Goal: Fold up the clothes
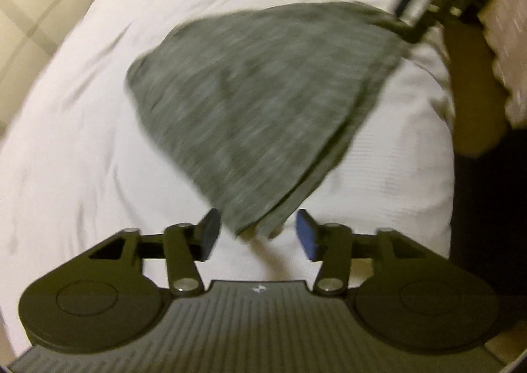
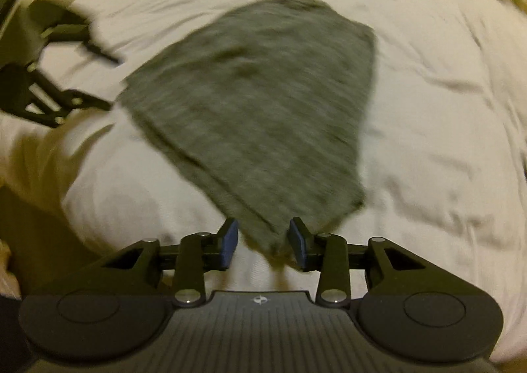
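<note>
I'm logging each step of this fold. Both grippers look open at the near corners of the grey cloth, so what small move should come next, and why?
Probably shut both grippers on the corners. The left gripper and right gripper each stand open with a near corner of the grey garment between their fingers, the rest lying on the white bedding. Nothing is gripped yet.

A wide bed (image 1: 82, 142) fills most of both views, covered with a white, wrinkled sheet (image 2: 444, 142). Beyond its far edge, the left wrist view shows a pale floor (image 1: 29, 10) with a faint grid of lines, like tiles. The light is warm and rather dim, and both pictures are blurred.
</note>
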